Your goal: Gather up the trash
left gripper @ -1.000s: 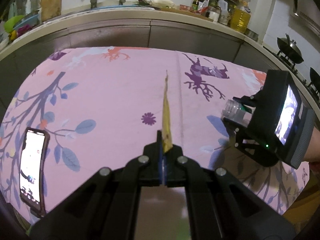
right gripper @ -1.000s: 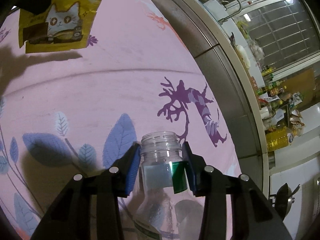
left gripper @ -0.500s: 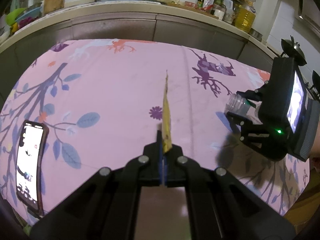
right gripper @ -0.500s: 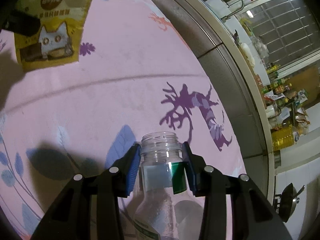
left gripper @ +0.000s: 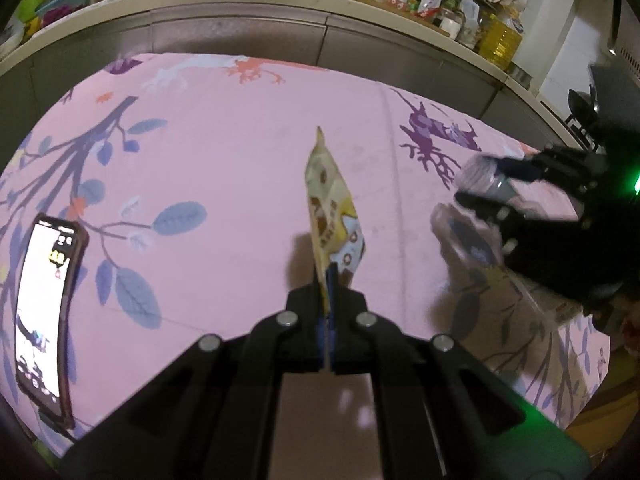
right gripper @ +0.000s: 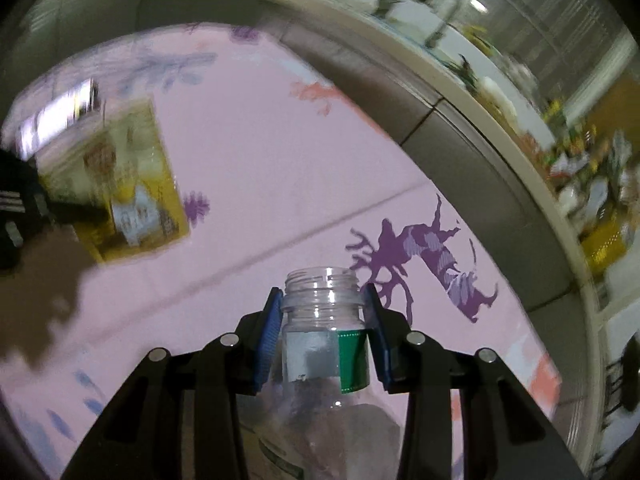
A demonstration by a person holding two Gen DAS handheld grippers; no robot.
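My left gripper (left gripper: 327, 280) is shut on a yellow snack wrapper (left gripper: 332, 208) with a cat print, held edge-on above the pink tablecloth (left gripper: 224, 168). The wrapper also shows blurred at the left of the right wrist view (right gripper: 132, 184). My right gripper (right gripper: 323, 320) is shut on the neck of an empty clear plastic bottle (right gripper: 322, 308) with a green and grey label and no cap. In the left wrist view the right gripper (left gripper: 520, 192) with the bottle (left gripper: 476, 180) is at the right, lifted off the table.
A phone (left gripper: 44, 304) with its screen lit lies on the cloth at the left. A grey kitchen counter (left gripper: 280, 36) runs behind the table, crowded with oil bottles (left gripper: 496, 40) and jars. A stove with pans is at the far right.
The right gripper with the bottle has risen and swung, so its view is blurred. The left gripper has turned the wrapper slightly, so more of its face shows, and stays above the table.
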